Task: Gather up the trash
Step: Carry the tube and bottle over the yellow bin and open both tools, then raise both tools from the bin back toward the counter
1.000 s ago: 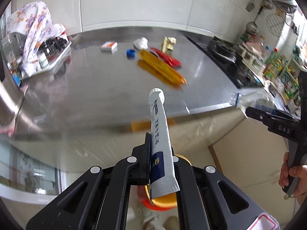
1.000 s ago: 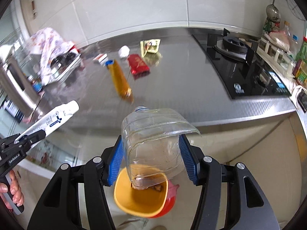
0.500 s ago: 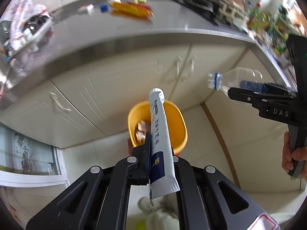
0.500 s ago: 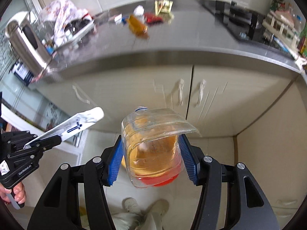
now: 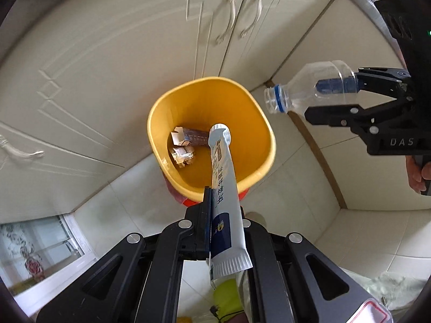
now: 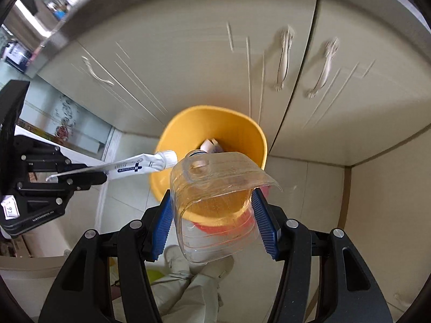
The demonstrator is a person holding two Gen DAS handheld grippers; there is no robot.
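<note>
Trash in both hands, both over the bin (image 5: 265, 145) on the floor by the cabinet doors (image 5: 113, 62).

Left hand-held gripper (image 5: 219, 215): jaws pinched tight on the flat tail end of the tube (image 5: 225, 188). Tube points steeply down, cap end inside the bin's outline in the left view. From the right view the same tube (image 6: 140, 165) comes in from the left with its cap just at the rim, so I'd judge it's only barely over the opening.

Right hand-held gripper (image 6: 215, 223): blue pads (image 6: 265, 227) part-way apart, clamped on the sides of a clear bottle (image 6: 212, 202), crumpled, open neck pointing down at the bin. In the left view the bottle (image 5: 307, 91) sits just right of the rim, above it. Not clearly over the opening yet.

Bin already holds a small carton (image 5: 192, 136) and crumpled paper (image 5: 183, 156); plenty of room.

How to do the drop well, my read:
- Centre each item over the opening before opening the jaws; bottle needs to shift toward the bin middle.
- Tube is nose-down, should fall straight. Release it first.
- Bottle is light and springy, could bounce off the rim. Lower it, keep the neck down, then open wide enough that the pads clear the crumpled walls.
- Keep the two grippers apart over the bin so they don't clash.
- Bin looks light; don't knock the rim.
</note>
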